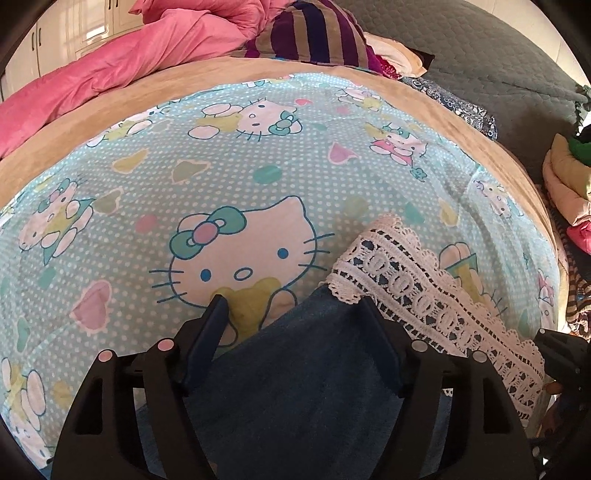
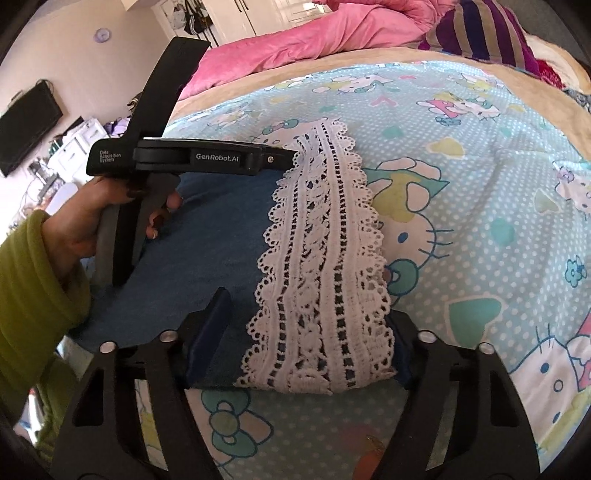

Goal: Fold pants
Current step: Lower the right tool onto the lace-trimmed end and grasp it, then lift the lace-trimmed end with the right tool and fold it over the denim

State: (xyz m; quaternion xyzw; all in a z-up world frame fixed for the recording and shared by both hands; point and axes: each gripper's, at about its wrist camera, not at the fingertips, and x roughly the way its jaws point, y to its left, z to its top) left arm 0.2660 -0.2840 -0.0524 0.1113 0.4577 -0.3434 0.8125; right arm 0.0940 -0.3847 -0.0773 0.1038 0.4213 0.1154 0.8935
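Blue denim pants (image 1: pixel 295 376) with a wide white lace hem (image 1: pixel 406 280) lie on the cartoon-cat bedsheet (image 1: pixel 147 184). My left gripper (image 1: pixel 293 308) points down onto the denim beside the lace. The cloth fills the gap and meets both pads. In the right wrist view the lace hem (image 2: pixel 325 240) runs up the middle over the denim (image 2: pixel 221 243). My right gripper (image 2: pixel 310 314) straddles the near end of the lace band with its jaws wide and the cloth lying flat between them. A hand (image 2: pixel 85 225) in a green sleeve holds the left gripper (image 2: pixel 290 158), whose tips sit at the lace's far left edge.
A pink duvet (image 1: pixel 129 62) and a striped purple cloth (image 1: pixel 314 33) are heaped at the far side of the bed. Folded clothes (image 1: pixel 569 184) are stacked to the right on a grey quilt (image 1: pixel 498 62). A dresser and a dark screen (image 2: pixel 29 122) stand at the wall on the left.
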